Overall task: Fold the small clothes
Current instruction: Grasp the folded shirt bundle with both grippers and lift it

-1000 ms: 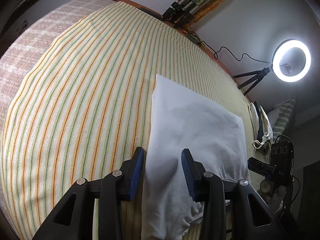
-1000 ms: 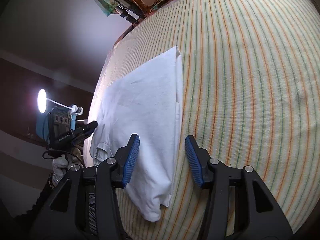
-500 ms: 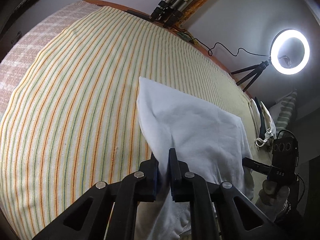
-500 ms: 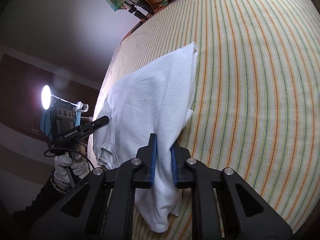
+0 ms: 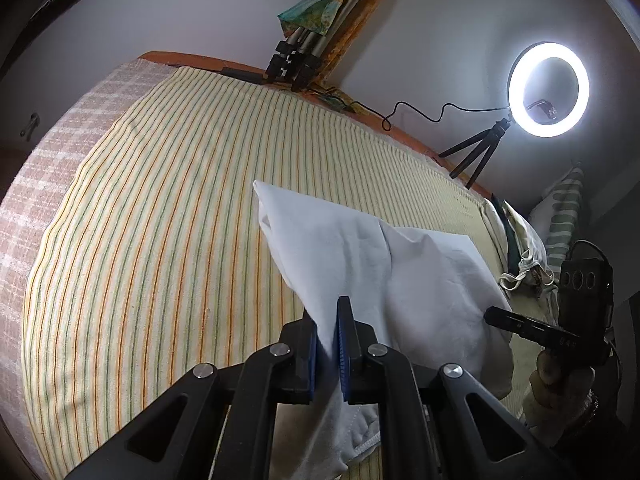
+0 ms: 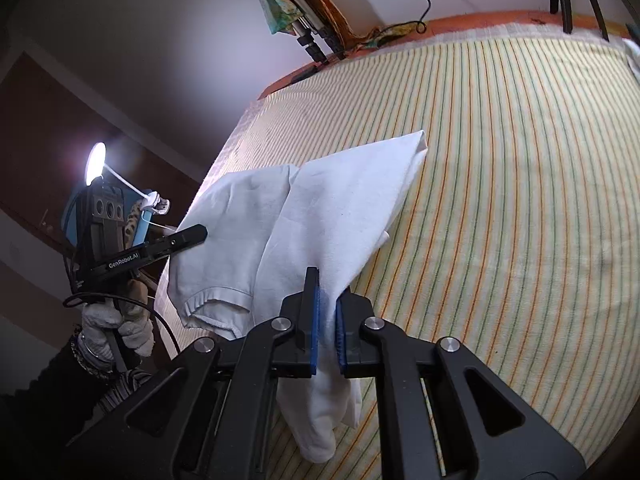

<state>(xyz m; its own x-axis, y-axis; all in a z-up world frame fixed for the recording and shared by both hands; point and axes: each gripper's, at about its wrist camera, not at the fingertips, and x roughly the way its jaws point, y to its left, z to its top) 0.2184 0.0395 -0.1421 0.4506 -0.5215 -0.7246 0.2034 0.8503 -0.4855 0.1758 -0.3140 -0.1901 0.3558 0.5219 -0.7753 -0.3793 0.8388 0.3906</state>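
On striped bedspread (image 5: 140, 240), white garment (image 5: 360, 256).

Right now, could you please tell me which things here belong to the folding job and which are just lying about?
In the job:
white garment
left claw, shut on it
right claw, shut on it
striped bed cover

Lying about:
ring light
folded tripod
bundle of cloths
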